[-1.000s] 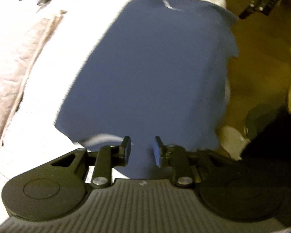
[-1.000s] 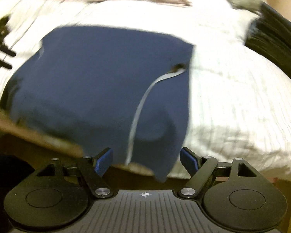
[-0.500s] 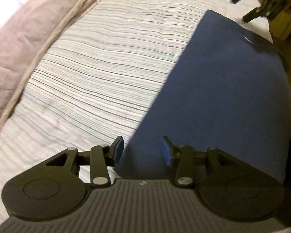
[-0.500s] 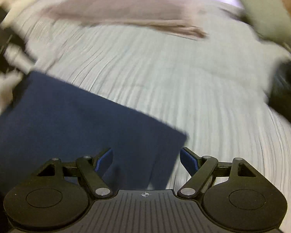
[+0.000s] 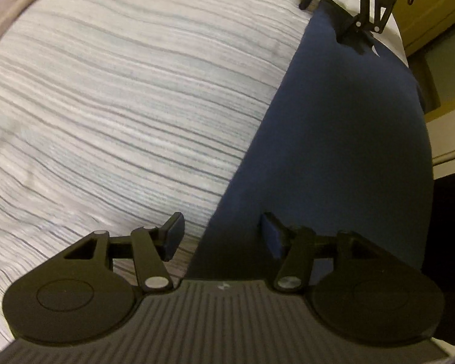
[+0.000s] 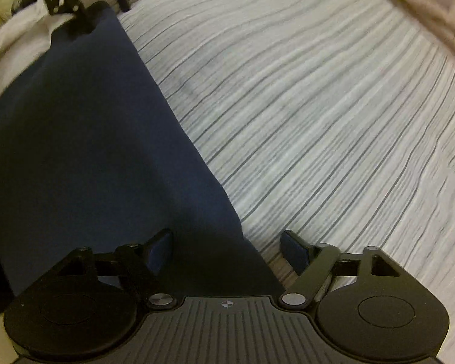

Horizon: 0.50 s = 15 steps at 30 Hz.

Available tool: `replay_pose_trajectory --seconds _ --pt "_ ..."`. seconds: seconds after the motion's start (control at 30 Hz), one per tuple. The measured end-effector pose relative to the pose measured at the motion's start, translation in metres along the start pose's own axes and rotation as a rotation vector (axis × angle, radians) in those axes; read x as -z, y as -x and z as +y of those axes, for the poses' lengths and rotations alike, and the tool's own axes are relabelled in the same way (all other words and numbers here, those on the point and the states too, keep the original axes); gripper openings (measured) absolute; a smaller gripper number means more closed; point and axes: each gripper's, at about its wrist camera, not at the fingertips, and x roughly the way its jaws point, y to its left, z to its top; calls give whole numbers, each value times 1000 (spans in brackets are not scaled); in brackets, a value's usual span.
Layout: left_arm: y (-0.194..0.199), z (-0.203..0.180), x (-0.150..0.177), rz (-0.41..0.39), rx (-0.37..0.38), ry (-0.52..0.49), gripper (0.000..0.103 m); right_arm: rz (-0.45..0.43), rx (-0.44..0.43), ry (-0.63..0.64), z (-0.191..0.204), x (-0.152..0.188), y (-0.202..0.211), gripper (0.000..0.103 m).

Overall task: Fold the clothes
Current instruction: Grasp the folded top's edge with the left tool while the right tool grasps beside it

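A navy garment [image 5: 333, 151] lies flat on the striped bedsheet [image 5: 121, 106], near the bed's edge. My left gripper [image 5: 223, 233] is open and low over the garment's near corner, with the cloth's straight edge running between its fingers. In the right wrist view the same garment [image 6: 91, 136] fills the left side, and my right gripper [image 6: 227, 248] is open over its opposite corner, one finger above the cloth and one above the sheet [image 6: 318, 106]. Each gripper shows in the other's view: the right gripper [image 5: 330, 15] and the left gripper [image 6: 98, 9], both at the cloth's far end.
A pinkish-beige blanket [image 5: 3, 0] lies along the far side of the bed, also seen as the blanket [image 6: 424, 0] at the upper right. Beyond the garment the bed drops off to a yellowish floor [image 5: 433, 30]. Wide bare sheet lies beside the garment.
Both grippers came down close to the bed at opposite corners of the garment. The left gripper's jaws opened wider. The garment, earlier seen broad with a white stripe showing, now lies as a smooth narrower panel.
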Motion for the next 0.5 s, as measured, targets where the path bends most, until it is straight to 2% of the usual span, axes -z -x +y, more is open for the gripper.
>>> replay_pose_trajectory --seconds 0.03,0.07,0.13,0.17,0.2,0.33,0.43,0.5 --pt "0 -1 1 6 11 15 37 8 -38 -27 -6 1 1 51" --pt "1 -1 2 13 22 30 31 15 -63 -53 -8 2 3 44" --pt "9 -5 4 1 22 50 16 20 -73 -59 -8 7 7 14" --pt "16 -8 5 -13 14 56 8 11 -68 -63 -6 8 13 10" --pt "23 -11 6 -26 7 62 7 2 -62 -68 -4 10 19 7" --pt "69 -18 11 -115 -12 113 7 -94 -25 -77 -1 7 74 6" --pt "101 -14 7 -153 -74 129 7 -162 8 -57 -11 -6 116 6" --pt "114 -2 -1 -185 -125 153 7 -206 59 -47 -26 -19 129 6"
